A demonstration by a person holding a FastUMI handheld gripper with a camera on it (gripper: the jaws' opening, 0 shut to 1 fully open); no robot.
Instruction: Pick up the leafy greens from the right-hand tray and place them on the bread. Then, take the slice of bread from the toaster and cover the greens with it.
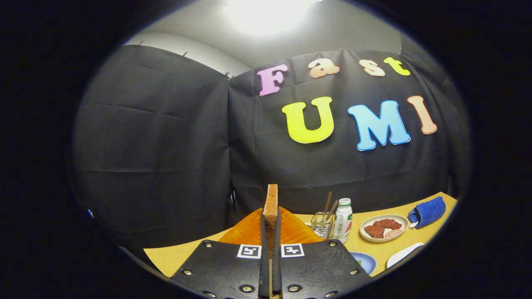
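Desk (419, 243): yellow wood, carrying everything here; the gripper is raised above it, looking level across it at the cloth wall.
Orange object (291, 232): a rounded orange body just ahead of the fingers, under the lifted bread — possibly the toaster, though I cannot tell for sure.
Gripper (270, 232): its two fingers are nearly together, pressing a slice on both flat faces.
Slice of bread (272, 203): upright, edge-on, standing up between the fingertips — lifted clear.
Plate of red pieces (384, 228): off to the right, near a blue cloth (428, 211), a white bottle (343, 220) and a wire holder (322, 224).
Progress: judging by the held slice, the second half is under way; what remains is carrying it over and laying it on the greens, whose placing I cannot confirm.
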